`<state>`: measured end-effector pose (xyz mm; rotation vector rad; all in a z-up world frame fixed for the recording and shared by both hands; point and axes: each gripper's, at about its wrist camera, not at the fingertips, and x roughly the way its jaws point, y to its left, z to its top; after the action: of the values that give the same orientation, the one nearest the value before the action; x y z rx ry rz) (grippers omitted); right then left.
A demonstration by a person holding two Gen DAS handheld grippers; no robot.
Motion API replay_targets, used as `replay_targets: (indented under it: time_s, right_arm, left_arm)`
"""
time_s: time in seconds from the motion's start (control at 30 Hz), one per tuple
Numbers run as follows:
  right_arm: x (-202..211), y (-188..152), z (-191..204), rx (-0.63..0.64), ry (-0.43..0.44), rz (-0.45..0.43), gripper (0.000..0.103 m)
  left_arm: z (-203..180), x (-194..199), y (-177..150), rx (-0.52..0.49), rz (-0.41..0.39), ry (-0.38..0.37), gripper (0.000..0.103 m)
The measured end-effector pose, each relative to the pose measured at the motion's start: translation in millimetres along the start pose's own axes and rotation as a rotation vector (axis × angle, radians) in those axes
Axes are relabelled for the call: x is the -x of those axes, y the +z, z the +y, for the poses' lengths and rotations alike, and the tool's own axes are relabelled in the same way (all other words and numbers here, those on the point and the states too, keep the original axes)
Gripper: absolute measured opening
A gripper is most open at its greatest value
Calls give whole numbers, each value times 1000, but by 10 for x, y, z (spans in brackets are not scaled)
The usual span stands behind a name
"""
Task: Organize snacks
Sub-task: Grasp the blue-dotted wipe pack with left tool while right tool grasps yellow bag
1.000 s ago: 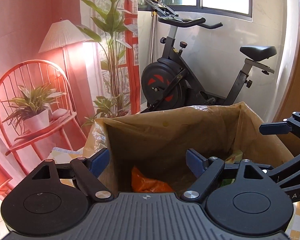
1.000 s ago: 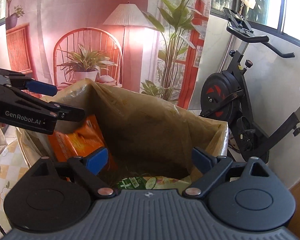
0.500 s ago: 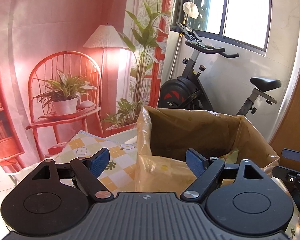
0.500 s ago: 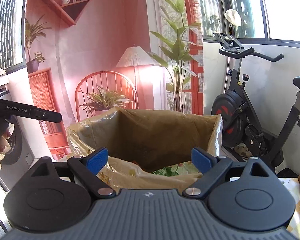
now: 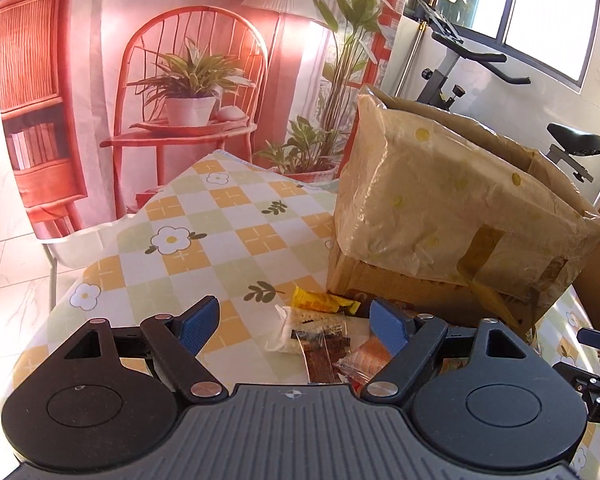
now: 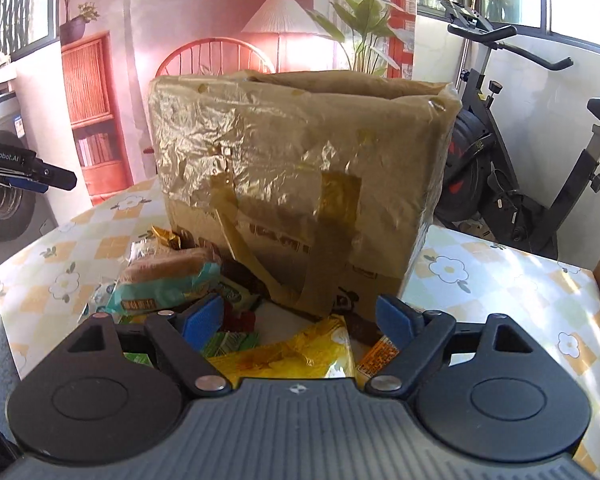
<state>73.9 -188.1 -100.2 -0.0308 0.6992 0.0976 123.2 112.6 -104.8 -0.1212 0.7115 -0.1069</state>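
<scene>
"GenRobot.AI", white print on the black arm of the left gripper (image 6: pixel 32 172), seen at the left edge of the right wrist view. Print on the teal bread wrapper (image 6: pixel 168 284), on the orange packet (image 6: pixel 376 356) and on the cardboard box (image 6: pixel 300 168) lower wall: too small or too covered to read. Nothing else legible

The cardboard box (image 6: pixel 300 184) interior is hidden by its walls. The yellow snack packet (image 6: pixel 296 356) is partly covered, and its print perhaps cannot be read.
</scene>
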Motion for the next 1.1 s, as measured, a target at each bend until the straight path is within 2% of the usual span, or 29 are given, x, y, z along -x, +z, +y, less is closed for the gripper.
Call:
replay_targets:
  time_s: [0.2,0.43,0.67,0.8,1.0,1.1]
  right_arm:
    - [-51,-304,72,94,10,105,88]
    - [-260,-479,223,189,-13,126,89]
    - [-516,-565,177,139,-87,120,87]
    - [-471,-565,177,98,-75,73,77]
    - [-382,-512,153,40,-78,30,74]
    - [-362,-498,157,26,-79,26,74]
  left_arm:
    - [-70,-123,-337,10,64,-19,84]
    - [-151,-220,-503,-14,97,-9,84]
    - [-140,-283,-548,-10,131,-2,84]
    - [-114,-340,-595,-8,157,3,81]
    - [-79,-513,-734,9,222,-18,77]
    - [-87,-572,-707,40,219,-48,77]
